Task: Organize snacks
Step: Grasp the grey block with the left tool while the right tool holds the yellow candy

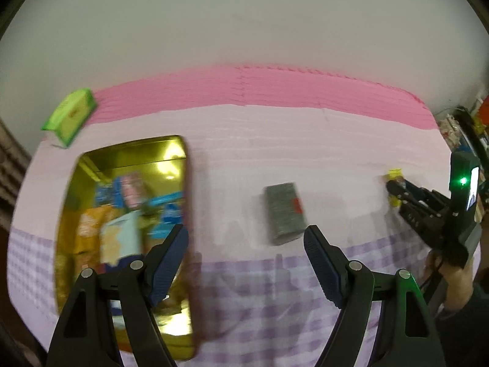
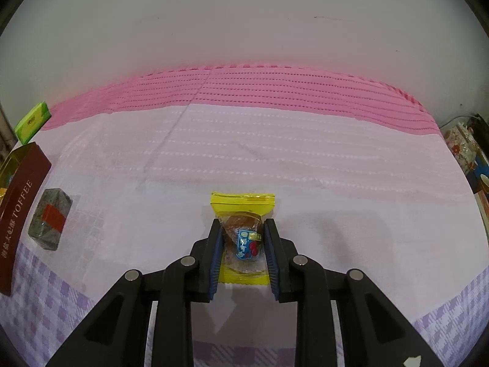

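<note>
Right wrist view: right gripper (image 2: 242, 244) is clamped on the yellow-wrapped snack (image 2: 243, 211), mid-cloth, well apart from the gold toffee tin (image 1: 122, 165). Left gripper (image 1: 244, 260) gapes wide, empty, nr the grey packet (image 1: 284, 211). Pick step; next prob. needs carrying snack over to tin w/o crushing it.

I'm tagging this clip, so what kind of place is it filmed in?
Probably a home: a table under a lilac checked tablecloth, against a plain white wall, with a gold rectangular toffee tin holding snacks.
</note>
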Demonstrator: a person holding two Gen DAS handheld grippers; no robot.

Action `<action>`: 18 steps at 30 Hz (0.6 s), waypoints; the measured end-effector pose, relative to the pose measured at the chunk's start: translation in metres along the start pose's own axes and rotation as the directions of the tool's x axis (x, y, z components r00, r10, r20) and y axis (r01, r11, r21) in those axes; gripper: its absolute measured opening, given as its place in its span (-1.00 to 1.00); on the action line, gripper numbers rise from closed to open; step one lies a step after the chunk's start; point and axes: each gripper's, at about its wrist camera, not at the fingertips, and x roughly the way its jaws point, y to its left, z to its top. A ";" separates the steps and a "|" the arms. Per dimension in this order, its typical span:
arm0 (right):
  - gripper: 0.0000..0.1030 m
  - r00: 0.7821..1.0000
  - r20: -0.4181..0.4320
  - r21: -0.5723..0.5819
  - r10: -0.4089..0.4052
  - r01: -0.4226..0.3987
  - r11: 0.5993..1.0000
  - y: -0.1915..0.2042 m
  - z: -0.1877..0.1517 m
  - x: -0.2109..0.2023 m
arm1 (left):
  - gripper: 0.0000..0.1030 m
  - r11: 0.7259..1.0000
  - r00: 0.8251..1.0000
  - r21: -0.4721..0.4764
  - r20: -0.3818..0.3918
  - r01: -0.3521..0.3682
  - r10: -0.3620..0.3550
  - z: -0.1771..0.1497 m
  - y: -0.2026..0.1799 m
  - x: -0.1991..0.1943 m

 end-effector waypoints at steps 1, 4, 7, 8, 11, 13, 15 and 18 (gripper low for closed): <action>-0.52 1.000 0.000 -0.001 -0.001 0.001 1.000 0.000 -0.001 0.000 | 0.52 1.000 1.000 -0.001 -0.006 0.010 -0.010 0.001 -0.003 0.004; -0.51 1.000 0.000 0.002 0.006 -0.006 1.000 -0.003 0.000 0.001 | 0.52 0.999 0.998 -0.029 -0.036 0.041 -0.042 0.008 -0.011 0.023; -0.50 1.000 0.001 0.004 0.009 -0.009 1.000 -0.004 -0.001 0.000 | 0.52 0.993 0.994 -0.093 -0.067 0.076 -0.082 0.011 -0.012 0.043; -0.50 1.000 0.001 0.004 0.009 -0.009 1.000 -0.004 -0.001 0.000 | 0.52 0.992 0.993 -0.097 -0.077 0.080 -0.088 0.011 -0.015 0.049; -0.47 1.000 0.001 0.006 0.015 -0.015 1.000 -0.005 -0.003 0.000 | 0.52 0.996 0.992 -0.053 -0.099 0.073 -0.078 0.012 -0.026 0.063; -0.47 1.000 0.002 0.008 0.020 -0.020 1.000 -0.006 -0.003 0.000 | 0.52 0.998 0.992 -0.030 -0.113 0.054 -0.057 0.012 -0.031 0.071; -0.46 1.000 0.002 0.010 0.024 -0.024 1.000 -0.007 -0.003 0.000 | 0.52 0.998 0.991 -0.040 -0.118 0.050 -0.054 0.013 -0.032 0.077; -0.44 1.000 0.002 0.009 0.029 -0.029 1.000 -0.007 -0.003 0.000 | 0.52 0.998 0.992 -0.049 -0.119 0.040 -0.045 0.015 -0.028 0.081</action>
